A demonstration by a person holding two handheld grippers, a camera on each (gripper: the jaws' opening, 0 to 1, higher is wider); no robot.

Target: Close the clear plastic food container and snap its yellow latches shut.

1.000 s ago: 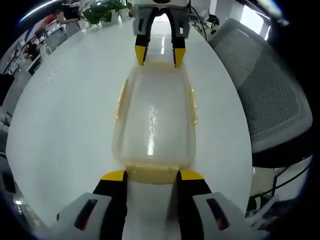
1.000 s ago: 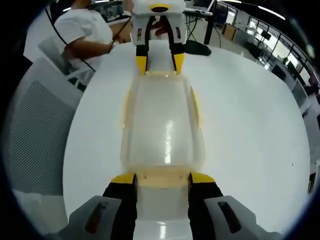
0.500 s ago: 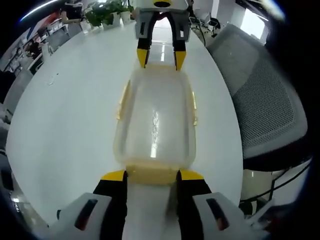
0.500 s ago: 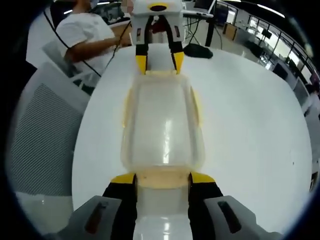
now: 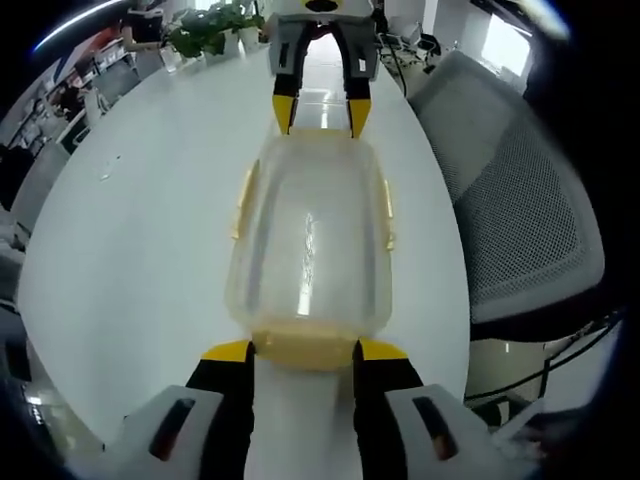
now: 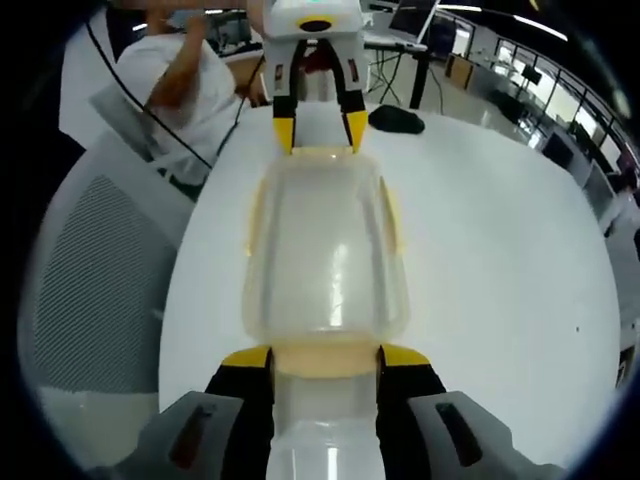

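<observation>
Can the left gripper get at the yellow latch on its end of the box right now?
Probably yes. The left gripper already sits with its open jaws on either side of the near yellow latch of the clear container, nothing between them.

No text, label, brand, number or sign can be read in either view.
</observation>
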